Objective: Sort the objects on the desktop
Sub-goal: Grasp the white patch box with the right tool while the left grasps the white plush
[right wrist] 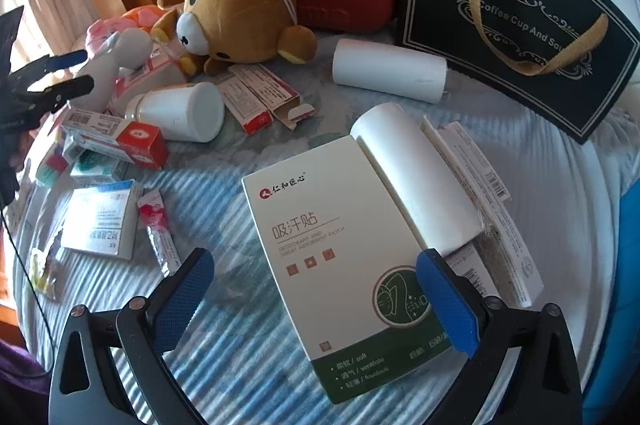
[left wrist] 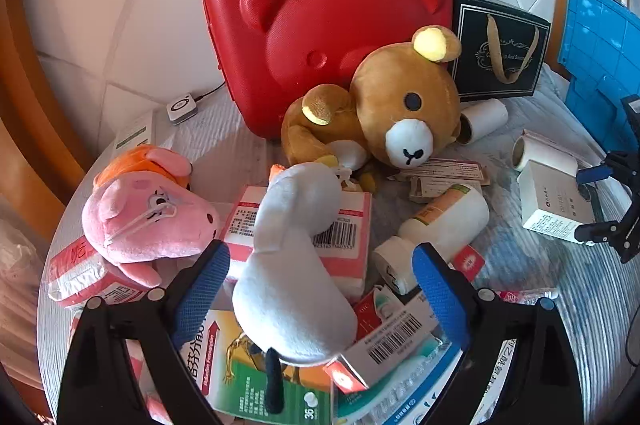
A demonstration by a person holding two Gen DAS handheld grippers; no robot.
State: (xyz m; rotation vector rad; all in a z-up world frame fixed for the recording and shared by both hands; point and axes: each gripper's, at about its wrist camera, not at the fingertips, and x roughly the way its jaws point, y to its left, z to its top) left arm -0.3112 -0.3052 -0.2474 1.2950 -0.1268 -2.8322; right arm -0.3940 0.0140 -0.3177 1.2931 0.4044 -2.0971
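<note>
Table: my round table (right wrist: 256, 357) has a blue and white striped cloth on it, and it is full of toys and boxes.
Left tongs: my left tongs (left wrist: 320, 289) are wide apart. The white plush toy (left wrist: 292, 265) lies between the blue pads (left wrist: 204, 289). I cannot tell if the pads touch it.
White toy: it lies on top of a pink and white pack (left wrist: 344, 229) and a green and orange medicine box (left wrist: 244, 369).
Pink toy: the pink pig plush (left wrist: 148, 217) sits just left of the white toy, on another pink pack (left wrist: 80, 277).
Bear: the brown bear (left wrist: 384, 109) lies on its side behind the white toy. It leans on the red bear-face case (left wrist: 320, 25).
Bottle: a white bottle (left wrist: 444, 221) lies on its side, right of the white toy.
Right tongs: my right tongs (right wrist: 316, 301) are wide apart too, and they grip nothing. They hang over the white and green box (right wrist: 340, 265). One blue pad (right wrist: 448, 305) is over the right edge of the box.
White and green box: it lies flat on the cloth, near me.
Rolls: one white roll (right wrist: 420, 181) lies touching the far right side of that box. Another white roll (right wrist: 390, 71) lies farther back, near the dark gift bag (right wrist: 520, 13).
Small boxes: flat medicine boxes (right wrist: 260, 97) lie between the bottle and the far roll. One has its flap open.
Blue crate: a blue crate (left wrist: 600, 65) stands at the right edge of the table.
</note>
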